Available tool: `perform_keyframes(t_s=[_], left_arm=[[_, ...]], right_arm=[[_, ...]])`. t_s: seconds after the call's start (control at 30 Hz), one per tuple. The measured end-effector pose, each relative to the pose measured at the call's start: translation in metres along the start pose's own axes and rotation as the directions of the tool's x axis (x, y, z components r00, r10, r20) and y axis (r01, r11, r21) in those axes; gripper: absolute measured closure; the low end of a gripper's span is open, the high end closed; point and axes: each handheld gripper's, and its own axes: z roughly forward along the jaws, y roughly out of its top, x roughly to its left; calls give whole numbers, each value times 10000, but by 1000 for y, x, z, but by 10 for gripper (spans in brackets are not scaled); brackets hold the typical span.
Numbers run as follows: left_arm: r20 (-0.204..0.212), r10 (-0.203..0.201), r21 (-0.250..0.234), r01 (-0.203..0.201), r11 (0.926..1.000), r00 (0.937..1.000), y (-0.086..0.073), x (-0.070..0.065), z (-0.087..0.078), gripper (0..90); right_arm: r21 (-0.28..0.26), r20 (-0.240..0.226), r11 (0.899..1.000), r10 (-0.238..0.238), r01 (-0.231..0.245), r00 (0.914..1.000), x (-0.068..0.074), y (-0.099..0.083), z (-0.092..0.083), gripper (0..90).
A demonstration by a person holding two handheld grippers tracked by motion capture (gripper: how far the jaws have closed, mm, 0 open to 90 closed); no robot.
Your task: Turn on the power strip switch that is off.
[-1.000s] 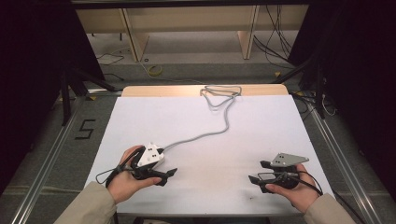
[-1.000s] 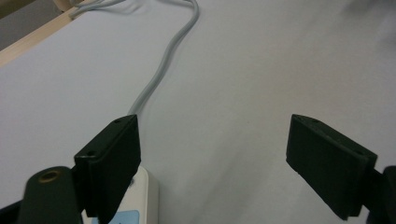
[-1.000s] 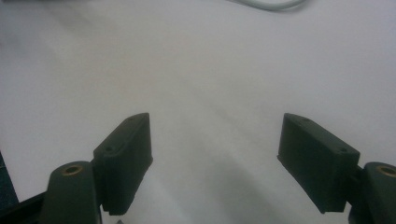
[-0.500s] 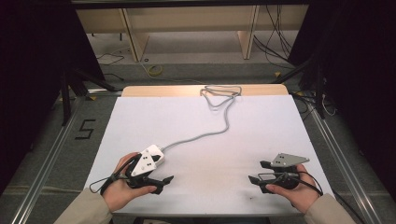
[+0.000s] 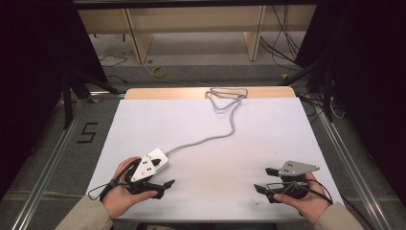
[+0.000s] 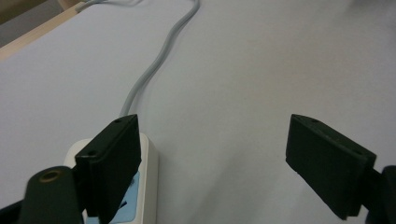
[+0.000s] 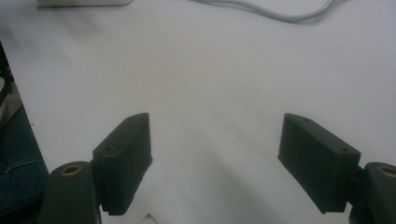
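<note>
Both grippers open, empty. Left gripper (image 6: 212, 163) lower left beside white plastic power strip (image 5: 154, 163); shift left to straddle it before closing fingers.

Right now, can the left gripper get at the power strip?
Probably yes. The left gripper sits right beside the white power strip, jaws wide open. In the left gripper view one jaw overlaps the power strip's edge, and nothing lies between them on the white table. The grey cord trails off away from the hand.

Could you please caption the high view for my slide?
Two open grippers, left and right, on a white table beside a power strip.
</note>
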Motion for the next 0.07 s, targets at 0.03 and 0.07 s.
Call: perform_keyframes(t_s=[0.03, 0.07], left_arm=[[-8, 3, -7, -3, 10000, 10000, 0, 0, 0, 178], [-12, 16, -12, -16, 10000, 10000, 0, 0, 0, 178]], right_arm=[[-10, -7, 10000, 3, -3, 10000, 0, 0, 0, 258], [-31, 18, 10000, -3, 3, 10000, 0, 0, 0, 258]])
